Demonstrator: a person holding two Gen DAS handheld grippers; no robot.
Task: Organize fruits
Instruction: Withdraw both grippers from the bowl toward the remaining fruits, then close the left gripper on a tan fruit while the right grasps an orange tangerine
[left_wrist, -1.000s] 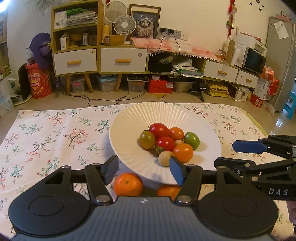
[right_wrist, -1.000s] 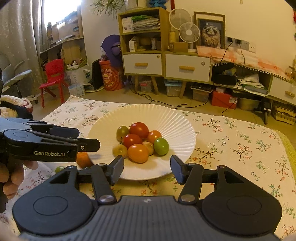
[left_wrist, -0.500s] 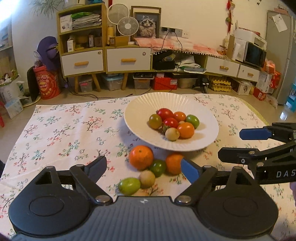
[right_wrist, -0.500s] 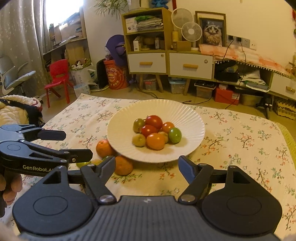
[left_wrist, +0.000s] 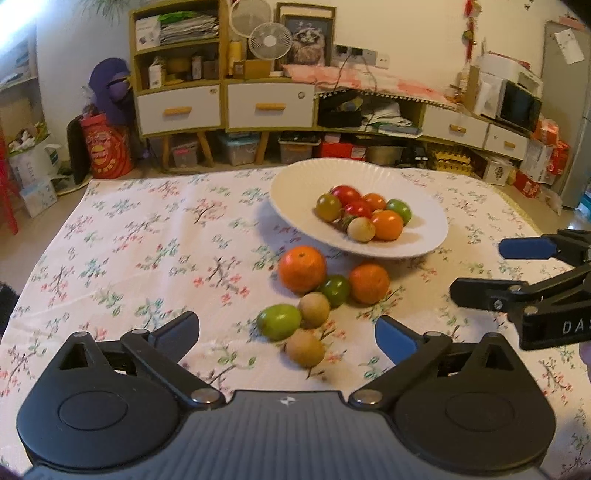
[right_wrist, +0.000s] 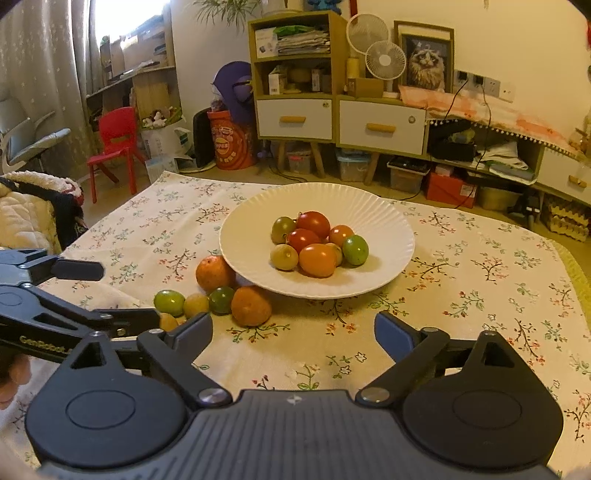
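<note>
A white ribbed plate (left_wrist: 295, 192) (right_wrist: 251, 236) holds several small tomatoes, red, orange and green. In front of it on the floral cloth lie two oranges (left_wrist: 302, 268) (left_wrist: 368, 283), a dark green tomato (left_wrist: 335, 290), a light green fruit (left_wrist: 279, 321) and two tan fruits (left_wrist: 314, 309) (left_wrist: 305, 348). My left gripper (left_wrist: 287, 333) is open and empty, just short of the loose fruit. My right gripper (right_wrist: 293, 331) is open and empty, facing the plate, with one orange (right_wrist: 251, 305) just ahead of it on the left.
The floral cloth (left_wrist: 147, 243) covers the table. Each gripper shows in the other's view: the right one (left_wrist: 524, 273) at the right edge, the left one (right_wrist: 55, 295) at the left edge. Cabinets, boxes and a red chair (right_wrist: 114, 147) stand beyond the table.
Both grippers have drawn back from the plate and opened wider. The loose fruit in front of the plate has come into full view.
</note>
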